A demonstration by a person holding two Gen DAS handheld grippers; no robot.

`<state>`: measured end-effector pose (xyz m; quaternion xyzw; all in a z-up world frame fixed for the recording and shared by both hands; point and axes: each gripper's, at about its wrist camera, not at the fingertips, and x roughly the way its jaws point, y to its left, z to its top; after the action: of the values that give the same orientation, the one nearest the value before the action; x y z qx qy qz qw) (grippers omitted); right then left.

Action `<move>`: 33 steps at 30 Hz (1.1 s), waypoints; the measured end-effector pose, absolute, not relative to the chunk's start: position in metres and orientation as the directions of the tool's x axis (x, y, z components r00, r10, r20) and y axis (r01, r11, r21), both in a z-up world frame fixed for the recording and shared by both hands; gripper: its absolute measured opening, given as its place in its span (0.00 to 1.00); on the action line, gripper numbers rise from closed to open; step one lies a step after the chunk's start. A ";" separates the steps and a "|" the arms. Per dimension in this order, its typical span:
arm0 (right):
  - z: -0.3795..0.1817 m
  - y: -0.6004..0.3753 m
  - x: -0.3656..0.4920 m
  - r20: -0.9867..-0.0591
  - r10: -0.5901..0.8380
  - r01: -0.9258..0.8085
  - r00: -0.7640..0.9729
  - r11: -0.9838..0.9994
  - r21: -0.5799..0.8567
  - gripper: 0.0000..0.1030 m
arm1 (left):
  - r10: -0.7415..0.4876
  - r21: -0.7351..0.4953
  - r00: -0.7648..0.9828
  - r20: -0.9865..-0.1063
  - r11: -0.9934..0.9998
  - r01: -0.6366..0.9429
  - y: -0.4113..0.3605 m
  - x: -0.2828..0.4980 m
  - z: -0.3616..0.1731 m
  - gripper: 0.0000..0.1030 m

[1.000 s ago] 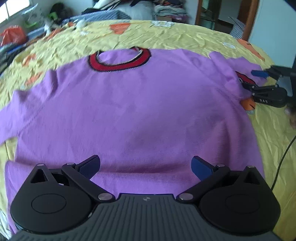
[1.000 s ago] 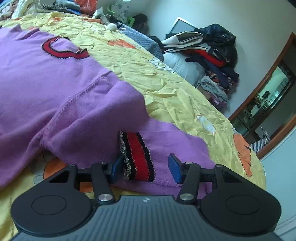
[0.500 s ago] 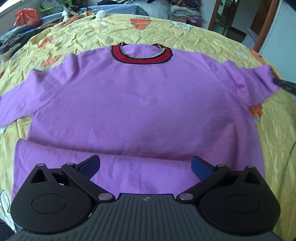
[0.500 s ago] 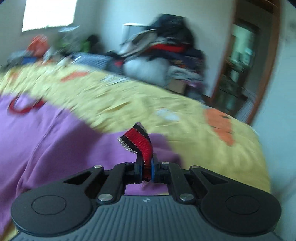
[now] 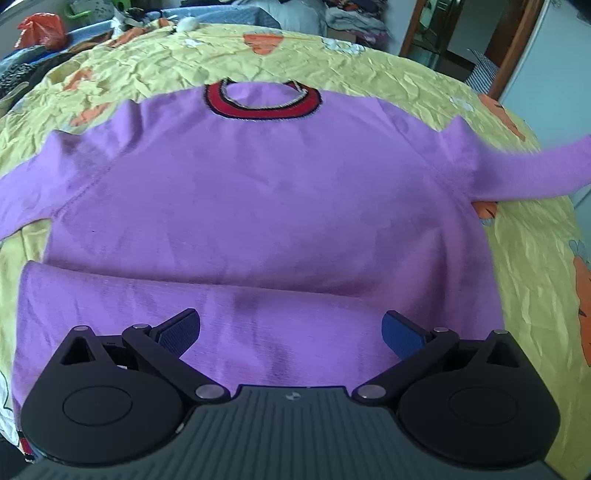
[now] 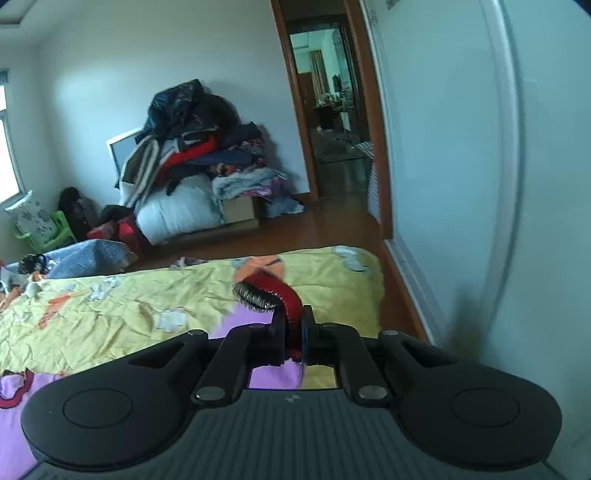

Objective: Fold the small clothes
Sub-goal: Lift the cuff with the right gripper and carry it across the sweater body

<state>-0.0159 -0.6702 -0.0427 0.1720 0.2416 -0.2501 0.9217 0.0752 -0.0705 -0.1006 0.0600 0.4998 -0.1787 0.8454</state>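
A purple sweater [image 5: 258,206] with a red and black collar [image 5: 262,105] lies flat on the yellow bedsheet [image 5: 369,70], its lower hem folded up in a band. My left gripper [image 5: 291,330] is open, hovering over that folded hem. The sweater's right sleeve [image 5: 535,170] is lifted off the bed toward the right edge. My right gripper [image 6: 293,338] is shut on the red and black cuff [image 6: 273,293] of that sleeve and holds it above the bed; the gripper itself is out of the left wrist view.
The bed's far corner and edge [image 6: 376,280] lie near a white wall and wooden floor. A pile of clothes [image 6: 192,155] stands against the far wall by a doorway [image 6: 332,110]. Bags and clutter [image 5: 40,29] sit beyond the bed's far left.
My right gripper closed on the sleeve cuff and lifted it up and outward, pulling the sleeve straight. My left gripper rose and drew back over the hem, staying open.
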 end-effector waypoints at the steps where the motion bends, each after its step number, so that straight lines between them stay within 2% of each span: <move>1: -0.042 -0.674 -0.015 -0.546 -0.379 0.550 0.747 0.813 0.189 0.07 | -0.245 -0.079 0.433 -0.867 0.927 0.367 -0.071 0.075 -0.101 1.00; 7: -0.093 -0.694 -0.027 -0.681 -0.396 0.638 0.616 0.758 0.136 0.07 | -0.244 -0.070 0.416 -0.876 0.917 0.392 -0.076 0.072 -0.105 1.00; 10: -0.122 -0.693 -0.056 -0.692 -0.374 0.670 0.618 0.710 0.214 0.07 | -0.250 -0.073 0.412 -0.876 0.914 0.399 -0.073 0.071 -0.106 1.00; 14: -0.144 -0.691 -0.099 -0.673 -0.331 0.702 0.661 0.588 0.401 0.07 | -0.256 -0.084 0.398 -0.881 0.912 0.401 -0.071 0.074 -0.109 1.00; 16: -0.159 -0.693 -0.118 -0.665 -0.291 0.698 0.688 0.514 0.498 0.13 | -0.262 -0.096 0.386 -0.884 0.912 0.399 -0.072 0.075 -0.111 1.00; 17: -0.163 -0.697 -0.122 -0.663 -0.274 0.694 0.697 0.491 0.527 0.18 | -0.265 -0.102 0.379 -0.886 0.911 0.399 -0.072 0.075 -0.112 1.00; 18: -0.168 -0.698 -0.126 -0.660 -0.271 0.695 0.701 0.470 0.545 0.37 | -0.269 -0.108 0.373 -0.888 0.910 0.400 -0.073 0.075 -0.113 1.00; 19: -0.171 -0.698 -0.128 -0.657 -0.273 0.694 0.703 0.464 0.550 0.63 | -0.274 -0.115 0.367 -0.889 0.909 0.401 -0.074 0.075 -0.114 1.00; 20: -0.172 -0.696 -0.132 -0.647 -0.280 0.689 0.709 0.471 0.551 0.72 | -0.276 -0.116 0.366 -0.889 0.908 0.403 -0.075 0.074 -0.114 1.00; 21: -0.175 -0.696 -0.136 -0.642 -0.280 0.684 0.714 0.474 0.554 0.77 | -0.276 -0.113 0.367 -0.888 0.906 0.407 -0.076 0.072 -0.114 1.00; 27: -0.205 -0.710 -0.142 -0.615 -0.222 0.648 0.757 0.375 0.663 0.77 | -0.256 -0.087 0.375 -0.891 0.907 0.413 -0.079 0.068 -0.114 1.00; 29: -0.216 -0.714 -0.144 -0.543 -0.199 0.578 0.816 0.339 0.743 0.73 | -0.250 -0.082 0.377 -0.892 0.909 0.408 -0.079 0.068 -0.114 1.00; 30: -0.221 -0.716 -0.144 -0.528 -0.185 0.559 0.829 0.312 0.768 0.61 | -0.245 -0.077 0.379 -0.893 0.910 0.406 -0.079 0.068 -0.114 1.00; 31: -0.225 -0.717 -0.142 -0.518 -0.173 0.546 0.838 0.292 0.785 0.36 | -0.239 -0.072 0.378 -0.895 0.911 0.405 -0.080 0.068 -0.114 1.00; 33: -0.226 -0.717 -0.138 -0.503 -0.172 0.531 0.847 0.302 0.792 0.14 | -0.236 -0.069 0.375 -0.897 0.911 0.406 -0.081 0.068 -0.114 1.00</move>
<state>-0.1381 -0.7170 -0.2264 0.5472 0.1641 -0.2225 0.7900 0.0683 -0.0808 -0.1139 0.0814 0.5241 -0.1944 0.8252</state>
